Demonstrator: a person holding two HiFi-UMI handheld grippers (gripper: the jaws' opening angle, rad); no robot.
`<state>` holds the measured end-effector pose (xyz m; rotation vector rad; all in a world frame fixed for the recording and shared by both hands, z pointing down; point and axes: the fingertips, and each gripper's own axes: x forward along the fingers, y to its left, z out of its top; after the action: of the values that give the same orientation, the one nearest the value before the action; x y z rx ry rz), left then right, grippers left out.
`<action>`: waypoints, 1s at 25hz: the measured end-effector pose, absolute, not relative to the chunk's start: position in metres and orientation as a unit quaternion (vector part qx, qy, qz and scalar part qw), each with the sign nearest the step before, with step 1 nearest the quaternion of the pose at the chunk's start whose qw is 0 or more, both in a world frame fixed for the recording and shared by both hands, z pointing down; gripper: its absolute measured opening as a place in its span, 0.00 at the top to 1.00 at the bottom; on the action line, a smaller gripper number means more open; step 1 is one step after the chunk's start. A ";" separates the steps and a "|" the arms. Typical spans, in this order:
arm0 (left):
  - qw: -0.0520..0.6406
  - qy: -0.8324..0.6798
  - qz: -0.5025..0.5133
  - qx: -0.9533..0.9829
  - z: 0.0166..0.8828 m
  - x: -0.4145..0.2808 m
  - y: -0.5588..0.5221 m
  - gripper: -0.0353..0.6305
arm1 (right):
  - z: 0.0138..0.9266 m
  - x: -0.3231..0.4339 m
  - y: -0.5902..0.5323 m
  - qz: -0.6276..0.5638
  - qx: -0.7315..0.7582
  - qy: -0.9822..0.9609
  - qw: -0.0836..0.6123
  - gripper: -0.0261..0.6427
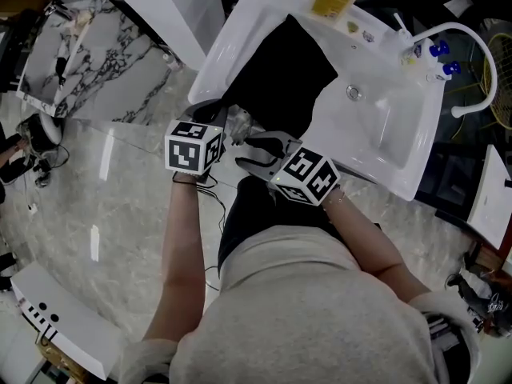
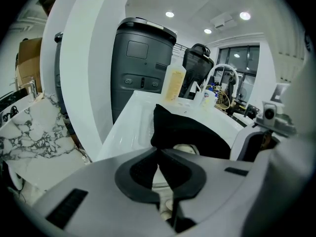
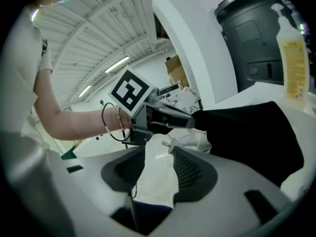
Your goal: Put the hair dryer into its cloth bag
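The hair dryer (image 3: 190, 141) lay just ahead of right tongs (image 3: 157, 152)
Jaws apart, empty; left tongs (image 2: 159, 152) pinched the cloth bag (image 2: 195, 130).

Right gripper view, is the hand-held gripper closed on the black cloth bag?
No, the right hand-held gripper has its jaws apart with nothing between them, clear of the cloth bag.

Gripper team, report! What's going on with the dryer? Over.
Left gripper shut on bag edge. Right gripper open, empty. Something white, maybe the dryer, at bag mouth. Nothing seen blocking.
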<state>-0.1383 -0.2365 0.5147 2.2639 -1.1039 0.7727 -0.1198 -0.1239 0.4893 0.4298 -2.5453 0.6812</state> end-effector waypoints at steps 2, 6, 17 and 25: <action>0.251 -0.405 0.283 0.832 0.515 -0.138 -0.236 0.93 | 0.493 -0.118 -0.121 0.268 0.152 -0.923 0.231 0.70; 0.252 -0.404 0.283 0.833 0.516 -0.138 -0.235 0.93 | 0.512 -0.127 -0.106 0.295 0.134 -0.912 0.251 0.73; 0.252 -0.397 0.288 0.834 0.517 -0.139 -0.232 0.93 | 0.538 -0.163 -0.125 0.295 0.190 -0.910 0.222 0.67; 0.248 -0.395 0.291 0.835 0.516 -0.146 -0.229 0.93 | 0.505 -0.153 -0.161 0.263 0.273 -0.914 0.144 0.71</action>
<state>-0.1460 -0.2289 0.5161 2.2775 -1.0774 0.7927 -0.1528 -0.1614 0.5045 0.7873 -2.6339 0.7590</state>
